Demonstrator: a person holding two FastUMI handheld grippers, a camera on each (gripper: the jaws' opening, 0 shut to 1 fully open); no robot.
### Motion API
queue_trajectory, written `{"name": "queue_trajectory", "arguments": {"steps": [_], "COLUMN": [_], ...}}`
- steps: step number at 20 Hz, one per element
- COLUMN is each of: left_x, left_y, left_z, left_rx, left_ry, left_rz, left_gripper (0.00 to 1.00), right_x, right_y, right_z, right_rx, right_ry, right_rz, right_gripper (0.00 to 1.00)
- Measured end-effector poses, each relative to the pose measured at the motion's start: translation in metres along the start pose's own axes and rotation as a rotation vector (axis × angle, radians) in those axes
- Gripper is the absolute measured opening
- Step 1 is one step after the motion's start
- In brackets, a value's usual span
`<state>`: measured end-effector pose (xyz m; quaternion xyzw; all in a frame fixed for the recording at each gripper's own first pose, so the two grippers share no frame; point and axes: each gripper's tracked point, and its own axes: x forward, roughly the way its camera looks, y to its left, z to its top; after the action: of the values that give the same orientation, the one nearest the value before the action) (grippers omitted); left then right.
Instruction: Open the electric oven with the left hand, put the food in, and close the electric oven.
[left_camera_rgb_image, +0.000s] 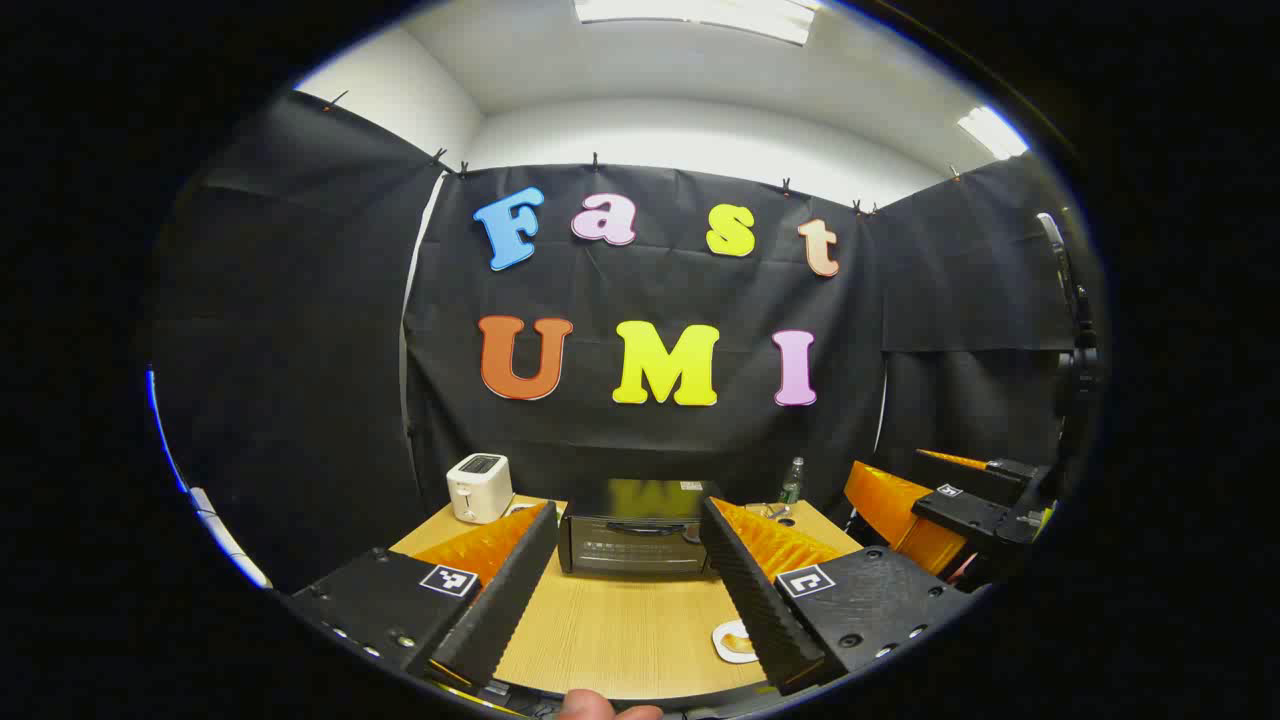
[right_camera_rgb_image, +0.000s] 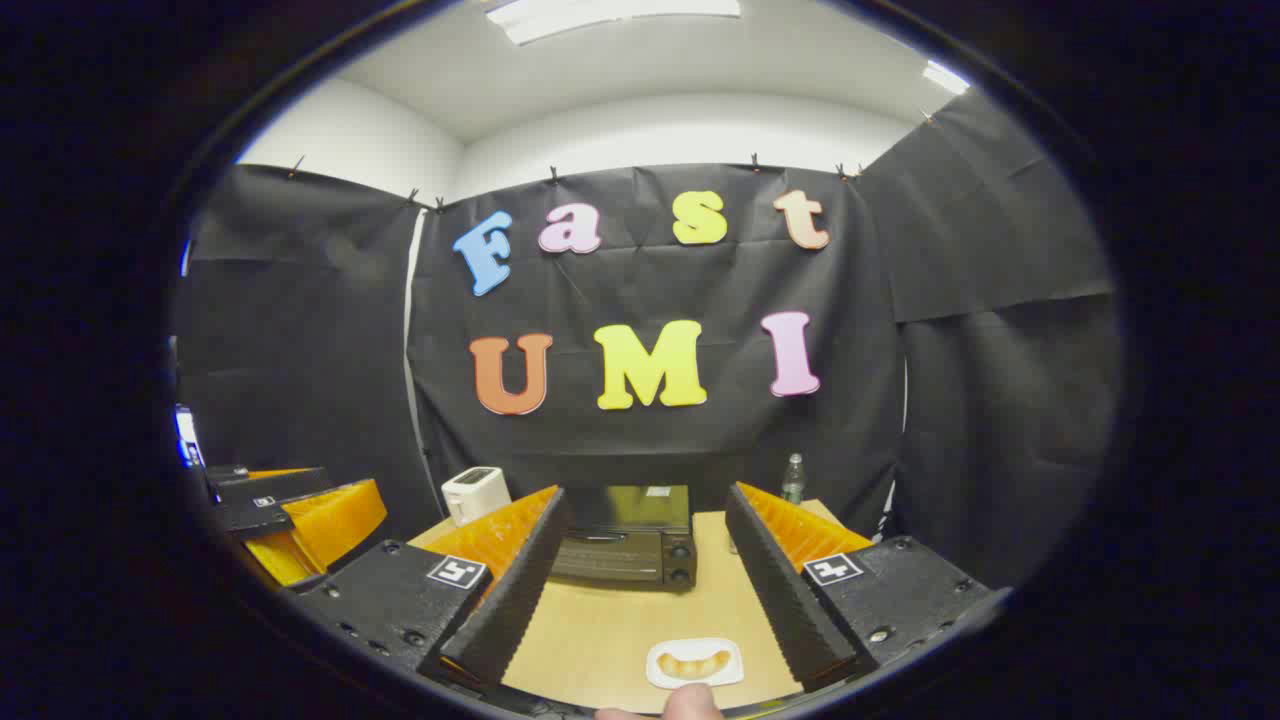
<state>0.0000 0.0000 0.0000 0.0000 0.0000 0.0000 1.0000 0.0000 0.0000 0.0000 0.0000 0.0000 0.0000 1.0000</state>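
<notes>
Both grippers hang spread wide above the wooden table (right_camera_rgb_image: 610, 620), the left gripper (left_camera_rgb_image: 625, 590) and right gripper (right_camera_rgb_image: 640, 590) each gripping nothing. Nearest, the food (right_camera_rgb_image: 692, 662) lies on a small white plate (right_camera_rgb_image: 660, 675) at the table's front edge. Farther back sits the electric oven (left_camera_rgb_image: 635, 540), door closed, with a white toaster (left_camera_rgb_image: 479, 487) to its left and a bottle (left_camera_rgb_image: 791, 482) behind right.
</notes>
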Motion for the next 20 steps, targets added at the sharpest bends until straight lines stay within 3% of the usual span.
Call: {"name": "queue_trajectory", "arguments": {"steps": [13,14,15,20], "left_x": [-0.002,-0.002,-0.003,0.002], "left_y": [0.015,0.014,0.013,0.018], "left_z": [-0.005,-0.005,-0.003,-0.008], "left_rx": [0.008,0.005,0.005,0.018], "left_ry": [0.011,0.009,0.006,0.012], "left_rz": [0.035,0.034,0.033,0.039], "left_gripper": [0.93,0.83,0.93,0.93], "right_x": [0.006,0.006,0.007,0.013], "right_y": [0.002,0.002,0.002,0.006], "right_z": [0.001,0.002,0.003,0.003], "right_rx": [0.009,0.007,0.005,0.006], "right_ry": [0.011,0.009,0.006,0.011], "right_rz": [-0.007,-0.007,-0.009,-0.001], "right_gripper": [0.96,0.96,0.96,0.96]}}
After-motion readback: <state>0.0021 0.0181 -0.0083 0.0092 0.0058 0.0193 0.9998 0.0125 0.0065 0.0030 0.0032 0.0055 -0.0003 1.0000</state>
